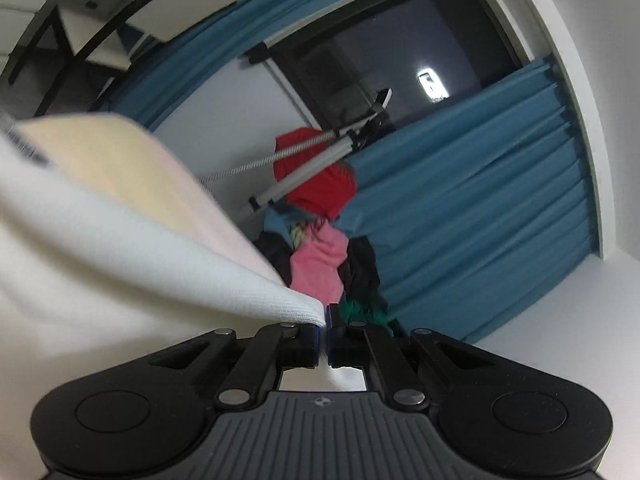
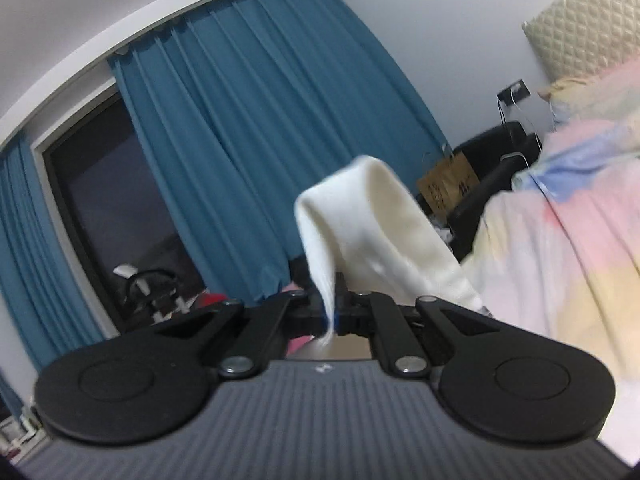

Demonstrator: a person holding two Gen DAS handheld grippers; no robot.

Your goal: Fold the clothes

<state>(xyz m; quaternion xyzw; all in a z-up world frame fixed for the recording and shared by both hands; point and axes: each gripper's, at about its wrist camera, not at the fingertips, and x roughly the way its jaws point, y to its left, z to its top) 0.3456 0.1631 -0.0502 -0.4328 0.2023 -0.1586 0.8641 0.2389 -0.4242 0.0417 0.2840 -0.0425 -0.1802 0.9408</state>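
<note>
A white knitted garment fills the left of the left wrist view and runs down into my left gripper, which is shut on its edge. In the right wrist view the same white garment rises in a loop above my right gripper, which is shut on another edge of it. Both grippers hold the garment up in the air. A pile of other clothes lies beyond the left gripper, with a red one, a pink one and dark ones.
Blue curtains and a dark window stand behind. A tripod leans over the clothes pile. A pastel patterned quilt lies at right in the right wrist view, with a brown paper bag and a black seat behind it.
</note>
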